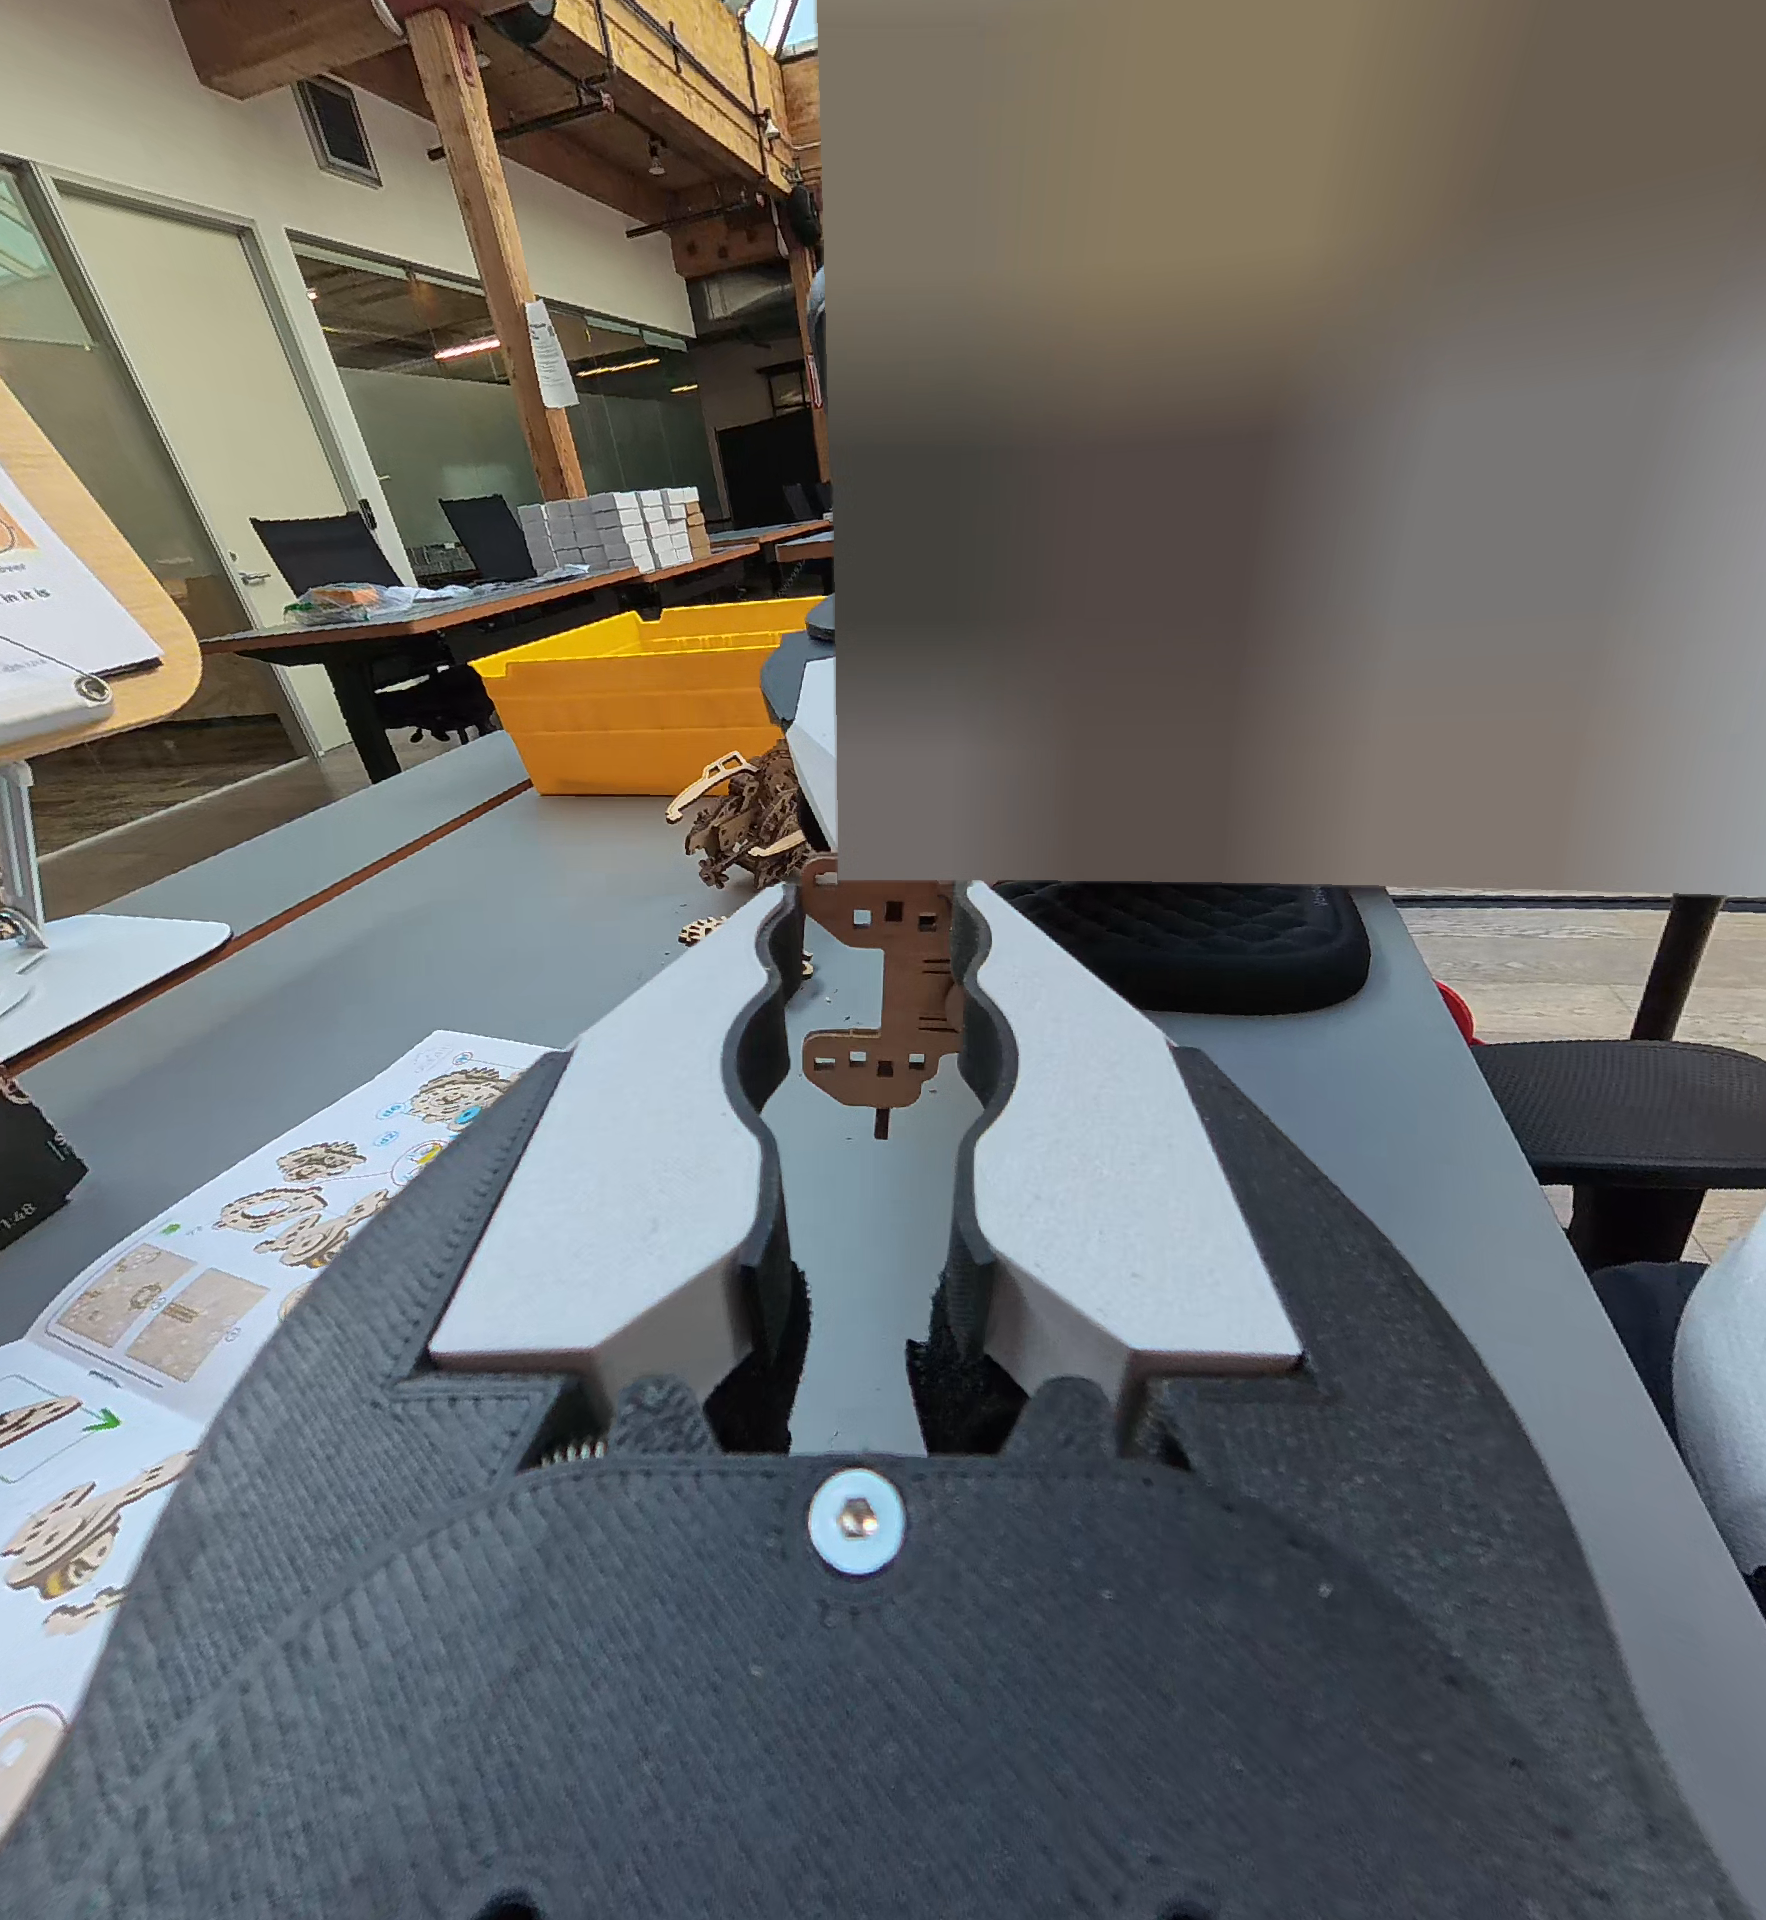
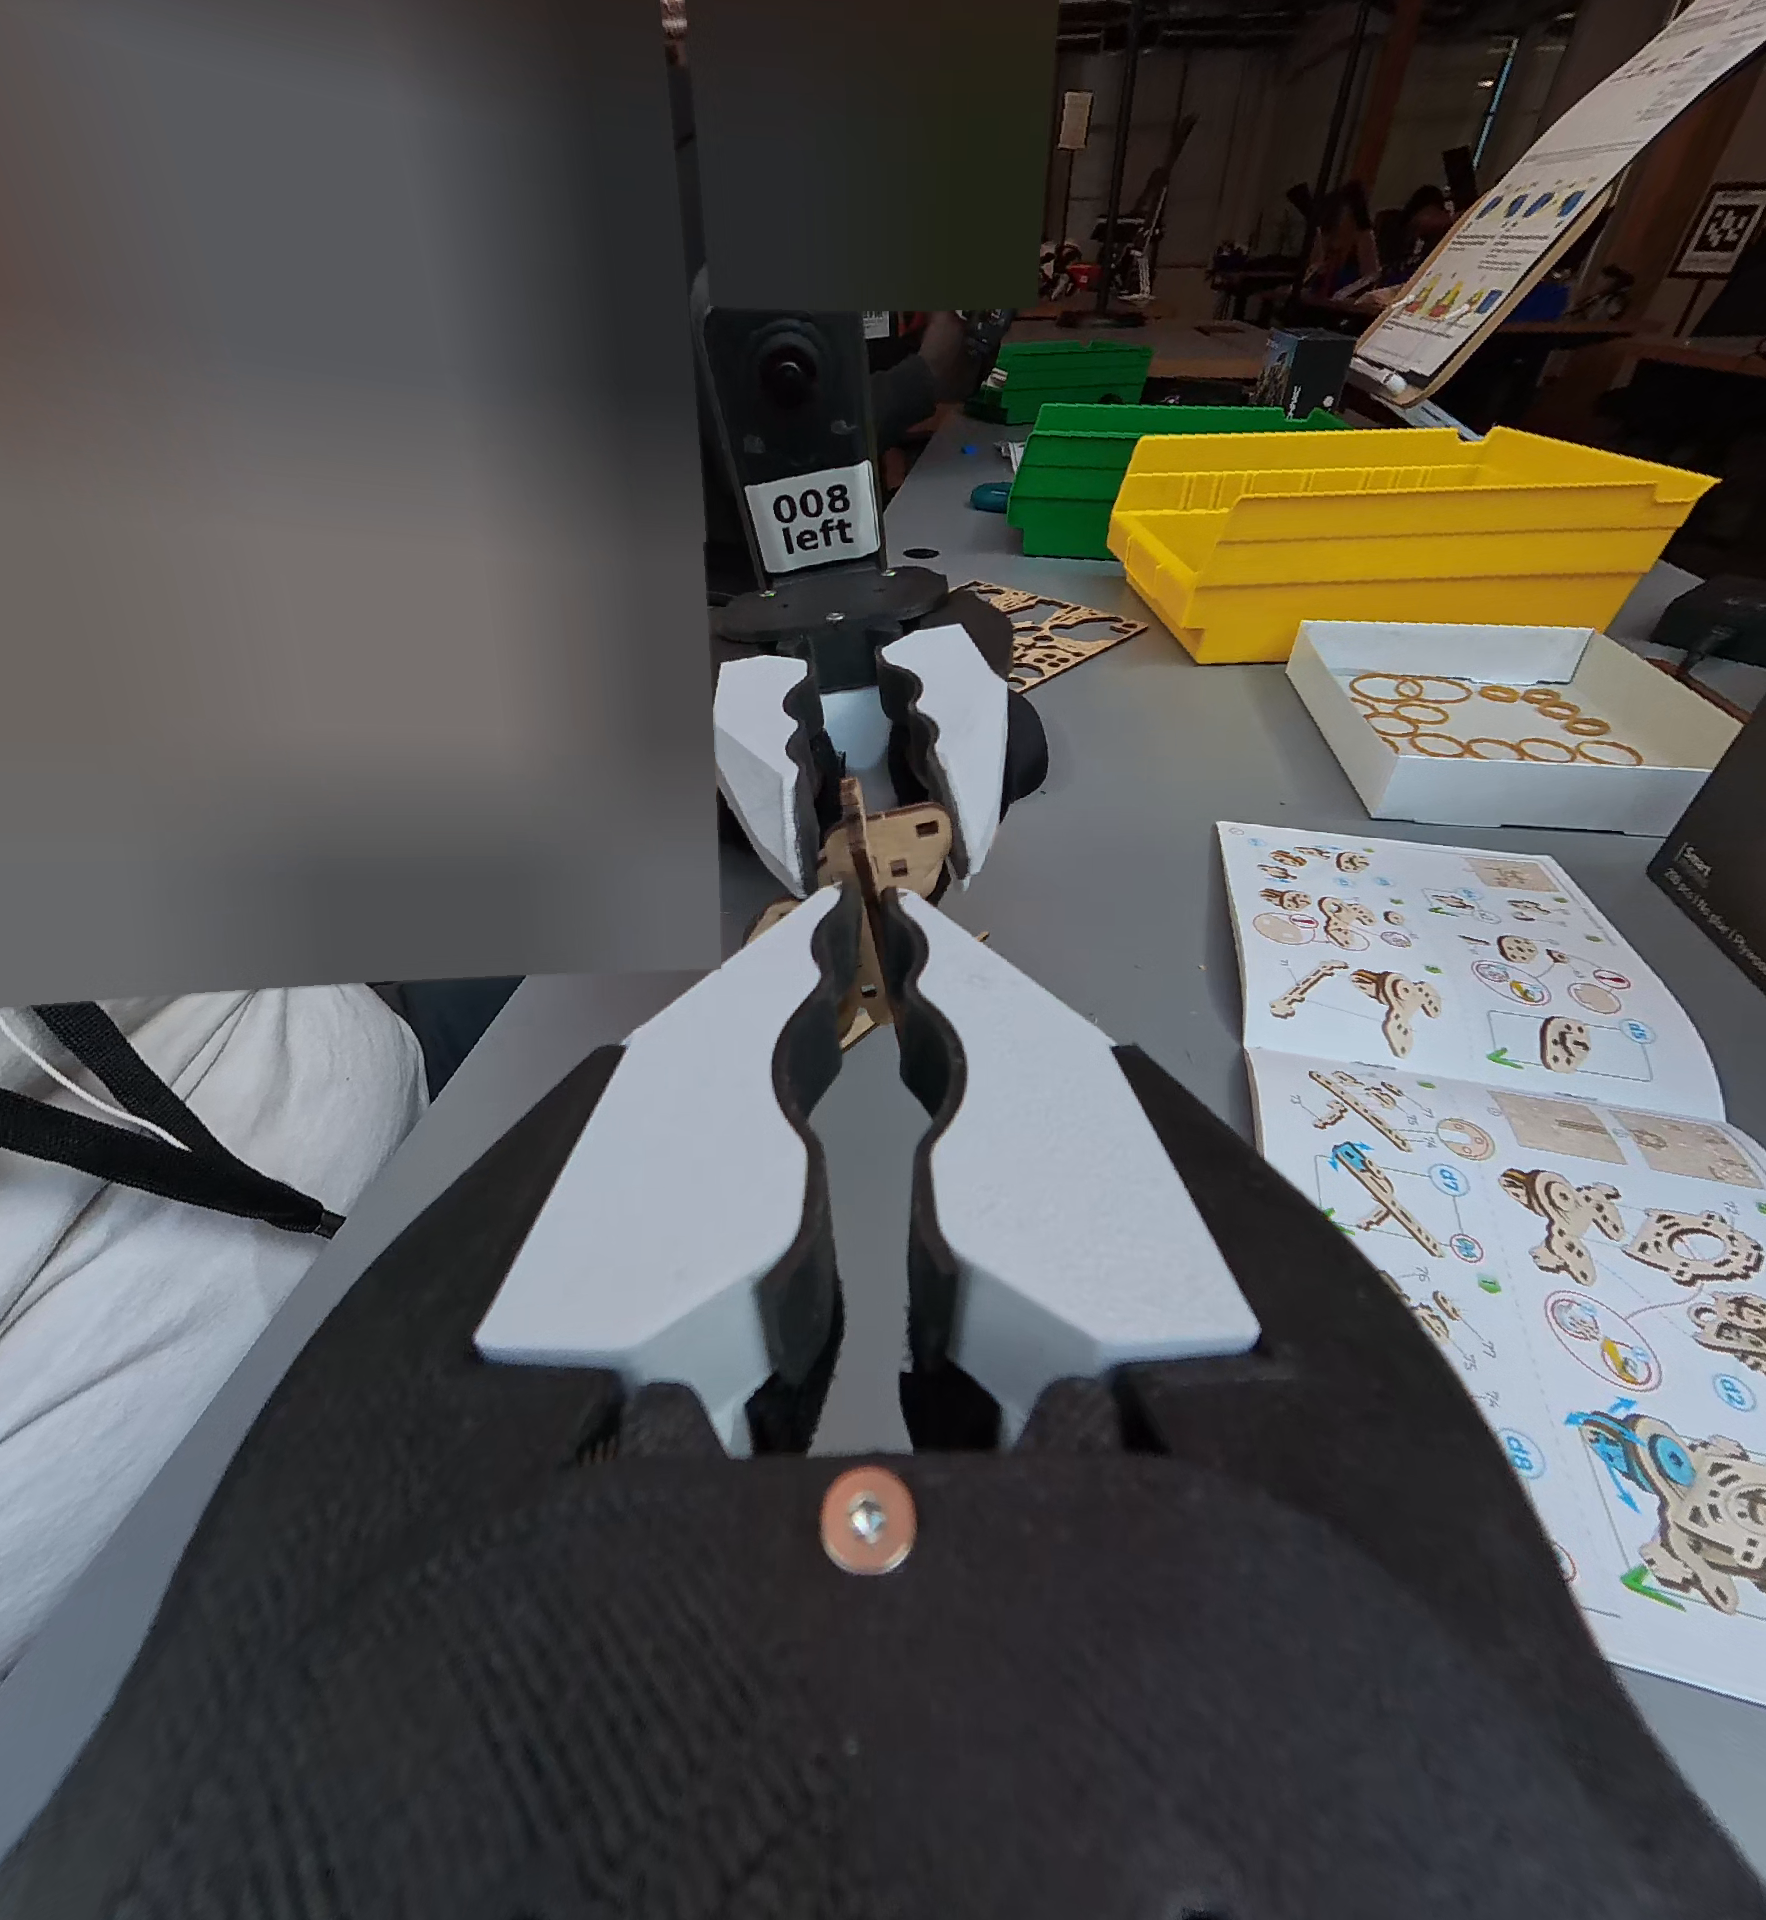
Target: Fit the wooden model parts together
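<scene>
- The left claw (image 1: 879, 914) is clamped on a flat wooden plate (image 1: 884, 1003) with small square slots, held upright above the grey worktop (image 1: 505, 935). The plate touches the right finger for certain; contact with the left finger is hidden at the tips.
- The right claw (image 2: 866, 914) faces the left claw (image 2: 874, 831) head-on, tip to tip. Its jaws are nearly together, pinching a thin wooden strip (image 2: 871, 925) edge-on.
- In the right wrist view the strip meets the plate (image 2: 900, 847) at about a right angle, just beside the left claw's tips. Whether its tab is already in a slot cannot be told.
- A loose heap of wooden parts (image 1: 744, 821) lies on the worktop beyond the plate, near a yellow bin (image 1: 640, 707).
- An open instruction booklet (image 2: 1481, 1195) lies flat to the right of the right claw; a white tray of wooden rings (image 2: 1502, 727) sits beyond the booklet.
- Judgement: the step in hand looks like pressing the strip's tab into a slot in the plate.
- To do it well, keep the plate still and square to the strip, line the tab up with the slot before pushing, and push straight along the strip's length.
- Thin plywood will likely snap or splinter if twisted, so pressure should be gentle and even, with both claws gripping close to the joint.
</scene>
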`<act>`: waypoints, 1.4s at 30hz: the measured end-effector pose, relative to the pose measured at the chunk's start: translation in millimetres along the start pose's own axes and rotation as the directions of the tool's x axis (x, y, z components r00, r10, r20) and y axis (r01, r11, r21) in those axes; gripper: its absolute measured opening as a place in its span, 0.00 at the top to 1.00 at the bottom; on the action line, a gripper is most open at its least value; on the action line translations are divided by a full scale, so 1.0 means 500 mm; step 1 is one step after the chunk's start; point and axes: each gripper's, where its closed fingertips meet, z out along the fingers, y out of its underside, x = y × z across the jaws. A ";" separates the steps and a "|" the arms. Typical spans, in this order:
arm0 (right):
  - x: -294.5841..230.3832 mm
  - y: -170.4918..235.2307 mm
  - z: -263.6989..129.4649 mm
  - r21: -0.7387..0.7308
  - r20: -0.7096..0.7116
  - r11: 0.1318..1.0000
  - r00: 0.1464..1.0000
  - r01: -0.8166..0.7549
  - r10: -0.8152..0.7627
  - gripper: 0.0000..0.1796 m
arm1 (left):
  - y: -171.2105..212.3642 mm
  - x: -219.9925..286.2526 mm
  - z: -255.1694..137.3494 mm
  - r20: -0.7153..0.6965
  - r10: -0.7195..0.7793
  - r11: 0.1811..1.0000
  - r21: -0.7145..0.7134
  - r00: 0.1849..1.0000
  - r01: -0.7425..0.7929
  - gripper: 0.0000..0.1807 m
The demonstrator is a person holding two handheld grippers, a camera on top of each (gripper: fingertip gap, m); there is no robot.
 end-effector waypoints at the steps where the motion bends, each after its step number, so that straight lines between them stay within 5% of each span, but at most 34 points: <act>1: 0.000 -0.001 0.001 0.003 -0.003 1.000 1.000 0.003 -0.003 0.99 | -0.001 0.000 0.000 -0.001 0.000 1.000 0.002 1.000 0.000 0.86; 22: -0.010 0.000 0.002 -0.020 0.001 0.998 0.998 0.057 -0.057 0.99 | 0.002 0.009 0.003 -0.020 0.008 1.000 -0.002 1.000 -0.008 0.85; 29: 0.001 0.008 -0.013 -0.013 0.025 1.000 1.000 0.007 -0.006 0.99 | 0.005 0.007 -0.006 0.015 0.128 0.991 -0.038 0.992 -0.127 0.91; 42: 0.006 0.023 -0.010 -0.038 0.006 0.997 0.997 0.071 -0.071 0.99 | 0.036 0.003 0.005 0.008 0.056 0.994 -0.097 0.998 -0.055 0.96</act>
